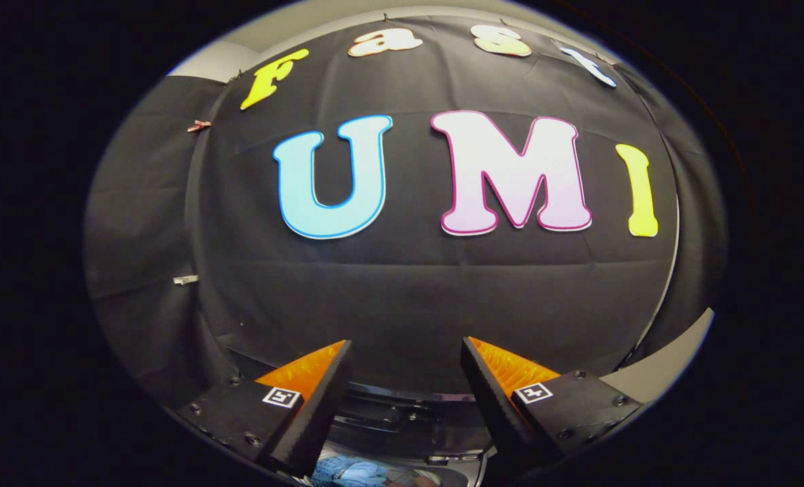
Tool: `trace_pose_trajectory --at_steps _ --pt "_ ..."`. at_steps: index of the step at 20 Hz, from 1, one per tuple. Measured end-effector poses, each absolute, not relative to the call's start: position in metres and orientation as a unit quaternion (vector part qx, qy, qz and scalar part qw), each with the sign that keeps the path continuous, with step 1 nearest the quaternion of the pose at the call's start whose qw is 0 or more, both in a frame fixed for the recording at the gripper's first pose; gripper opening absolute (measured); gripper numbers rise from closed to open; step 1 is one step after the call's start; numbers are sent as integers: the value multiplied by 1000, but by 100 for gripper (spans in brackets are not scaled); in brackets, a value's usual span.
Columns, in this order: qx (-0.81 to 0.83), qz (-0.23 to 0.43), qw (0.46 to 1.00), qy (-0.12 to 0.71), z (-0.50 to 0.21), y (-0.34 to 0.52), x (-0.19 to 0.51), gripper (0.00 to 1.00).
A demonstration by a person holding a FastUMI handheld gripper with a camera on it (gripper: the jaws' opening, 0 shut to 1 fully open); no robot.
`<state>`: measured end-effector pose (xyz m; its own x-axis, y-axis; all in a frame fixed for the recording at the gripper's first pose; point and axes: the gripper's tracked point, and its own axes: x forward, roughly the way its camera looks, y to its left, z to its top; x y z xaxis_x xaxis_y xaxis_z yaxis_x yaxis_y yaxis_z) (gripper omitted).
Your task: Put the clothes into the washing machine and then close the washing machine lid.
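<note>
Fingers (321,382) spread wide, nothing pinched between them, gripper (405,355) pointed level at the booth's black cloth wall (402,297), well short of it.

Clothes (365,473): a patch of blue fabric, looks like denim, shows low down between the fingers and nearer you than the tips, under the gripper. It seems to sit inside the washing machine (402,412), whose dark top edge and hinge-like hardware run across just beyond and below the fingertips. Can't tell how much of the garment is in the drum, too little of it shows. Lid not identifiable from this angle; can't say if it's up or down, though seeing fabric from above suggests the opening is uncovered.

A pale wall strip (666,365) curves off to the far right past the cloth; two small clips, (199,126) and (185,279), hold the cloth on the far left.

Step, as a judgement: loading looks done or nearly done, since you hold nothing and the fabric lies below you. You're lifted clear and looking over the machine, so the lid-closing part is what's left.

Next move calls for: tilt down so you see the opening, check no cloth hangs over the rim, find the lid edge, then push or pull it down with the fingers. Watch for trapping fabric under the lid.
</note>
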<state>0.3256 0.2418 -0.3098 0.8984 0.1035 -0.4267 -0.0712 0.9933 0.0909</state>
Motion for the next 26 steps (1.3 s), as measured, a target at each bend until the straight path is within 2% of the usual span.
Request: trace_pose_trajectory --at_steps 7,16,26 --pt "56 10 953 296 -331 234 306 99" --pt "63 -3 945 322 -334 234 301 99" --pt "65 -10 929 365 -326 236 261 99"
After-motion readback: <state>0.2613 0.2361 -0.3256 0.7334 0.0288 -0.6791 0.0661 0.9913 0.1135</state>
